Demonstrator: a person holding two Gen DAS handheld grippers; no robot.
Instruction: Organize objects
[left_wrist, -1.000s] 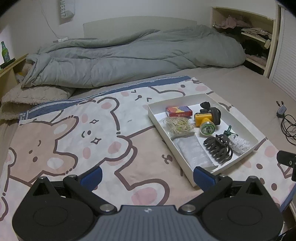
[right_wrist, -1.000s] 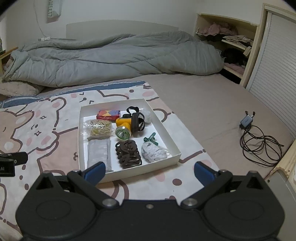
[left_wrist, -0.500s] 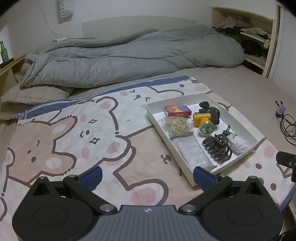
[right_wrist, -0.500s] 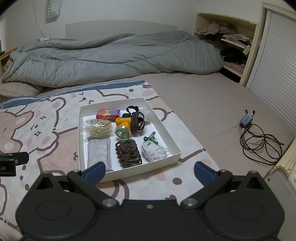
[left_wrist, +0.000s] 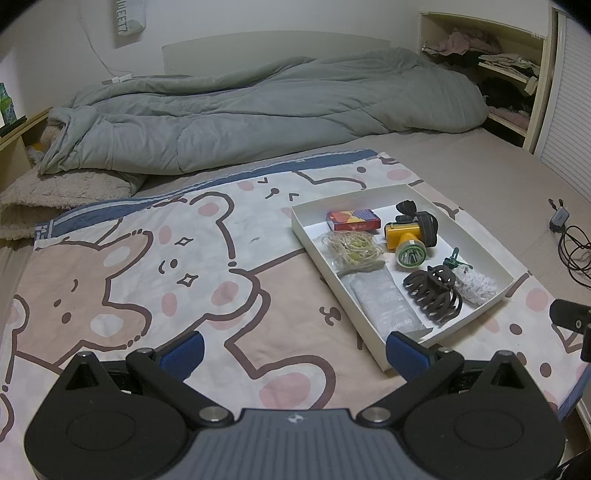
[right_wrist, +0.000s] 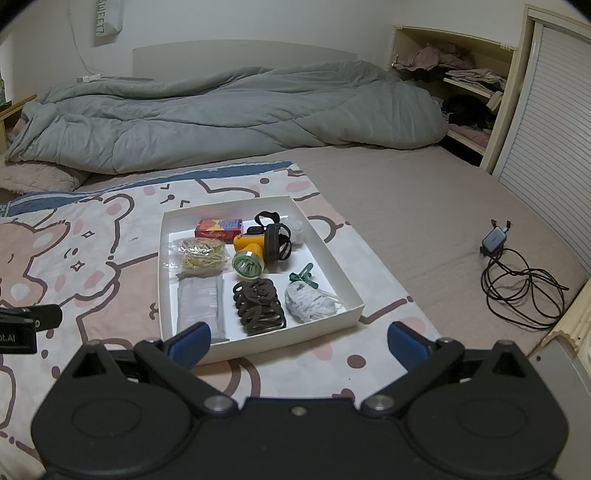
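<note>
Barely any change since a second ago: both views drifted slightly, tray contents unmoved. Left gripper (left_wrist: 293, 349) fingers spread wide, holding nothing; right gripper (right_wrist: 299, 339) likewise. White tray (right_wrist: 354, 314) lies on the bear-print blanket (left_wrist: 147, 280), lower centre of the right view, right of centre in the left view. Hair claw (right_wrist: 258, 308) sits nearest, long axis pointing away from the right fingers; headlamp (right_wrist: 255, 251) beyond. Right gripper judged nearer. Duvet (right_wrist: 221, 110) fills the upper frame.

Grey duvet (left_wrist: 258, 114), black cable (right_wrist: 524, 288), perhaps clothes (right_wrist: 436, 59) on shelves.
</note>
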